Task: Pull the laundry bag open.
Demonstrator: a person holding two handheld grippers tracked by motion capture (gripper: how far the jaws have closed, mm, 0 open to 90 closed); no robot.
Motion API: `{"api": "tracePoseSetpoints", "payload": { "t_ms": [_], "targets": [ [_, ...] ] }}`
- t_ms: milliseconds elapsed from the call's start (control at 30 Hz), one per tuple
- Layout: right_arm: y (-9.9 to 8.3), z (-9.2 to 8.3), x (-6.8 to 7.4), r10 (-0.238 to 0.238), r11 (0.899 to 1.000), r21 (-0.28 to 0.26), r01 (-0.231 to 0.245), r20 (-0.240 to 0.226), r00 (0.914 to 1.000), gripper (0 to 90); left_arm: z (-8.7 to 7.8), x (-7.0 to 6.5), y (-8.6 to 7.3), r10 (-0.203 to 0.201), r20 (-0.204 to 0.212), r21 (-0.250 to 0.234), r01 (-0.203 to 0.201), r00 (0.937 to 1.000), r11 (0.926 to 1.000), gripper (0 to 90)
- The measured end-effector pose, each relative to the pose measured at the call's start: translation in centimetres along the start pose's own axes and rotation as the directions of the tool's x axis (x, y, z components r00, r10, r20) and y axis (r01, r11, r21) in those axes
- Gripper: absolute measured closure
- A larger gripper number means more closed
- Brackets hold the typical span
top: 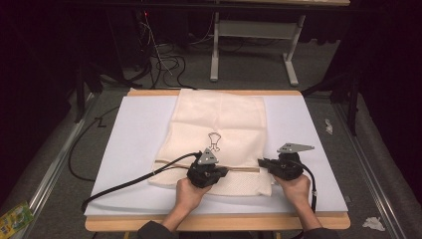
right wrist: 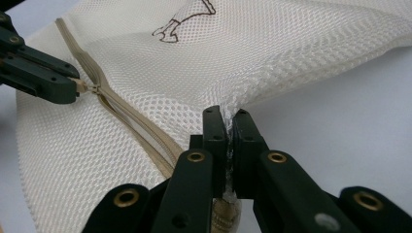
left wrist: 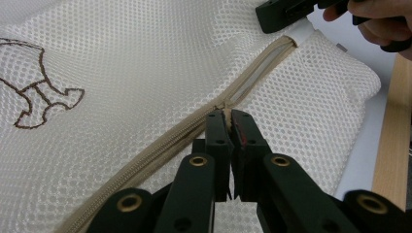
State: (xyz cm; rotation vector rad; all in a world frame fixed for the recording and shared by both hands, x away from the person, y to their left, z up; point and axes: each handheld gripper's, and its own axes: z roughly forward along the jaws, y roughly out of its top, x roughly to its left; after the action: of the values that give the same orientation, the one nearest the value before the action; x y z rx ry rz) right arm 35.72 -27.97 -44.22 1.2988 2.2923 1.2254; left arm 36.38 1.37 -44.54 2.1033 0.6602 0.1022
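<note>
- One cream mesh laundry bag [top: 219,134], flat rectangular pouch, honeycomb-weave net fabric, lying on the white sheet [top: 134,149] that covers the wooden-edged counter [top: 214,222]; its near end sits between the two hands.
- One beige zipper [left wrist: 160,141] runs across the bag near its near end; fine toothed tape, partly opened on the side toward the right gripper, where the two tapes split apart.
- One small beige zipper pull [left wrist: 226,114], sitting where the tapes join.
- One brown outline embroidery [left wrist: 36,92] on the mesh, thin stitched line, figure-like shape; can't tell what it depicts.
- Left gripper [left wrist: 227,116]: two black matte jaws with brass-coloured rivets, clenched on the zipper pull, tips pinching it flat against the mesh.
- Right gripper [right wrist: 227,119]: same build, two black jaws, clamped on the bag's edge at the zipper end; mesh is bunched into a raised fold between the pads and pulls up into a ridge.
- Two grey three-cornered plates, one on top of each gripper; one black cable [top: 129,181] trails from the left gripper across the sheet and off the counter.
- Two hands, one per gripper.
</note>
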Motion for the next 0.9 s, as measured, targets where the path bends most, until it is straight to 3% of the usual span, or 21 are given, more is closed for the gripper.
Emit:
{"api": "tracePoseSetpoints", "payload": {
  "t_ms": [167,900],
  "targets": [
    [0.0,0.1,0.1,-0.022,1.0,0.005,0.022,0.017,0.9996,88.1,-0.4,0.2,0.0,-0.004,-0.006,-0.006,0.004,1.0,1.0,86.9],
    [-0.5,0.2,-0.1,-0.002,1.0,-0.002,0.002,0.01,0.9999,88.0,-2.5,1.3,-0.7,-0.036,-0.032,-0.034,0.035,0.9988,0.9988,86.9]
  ]
}}
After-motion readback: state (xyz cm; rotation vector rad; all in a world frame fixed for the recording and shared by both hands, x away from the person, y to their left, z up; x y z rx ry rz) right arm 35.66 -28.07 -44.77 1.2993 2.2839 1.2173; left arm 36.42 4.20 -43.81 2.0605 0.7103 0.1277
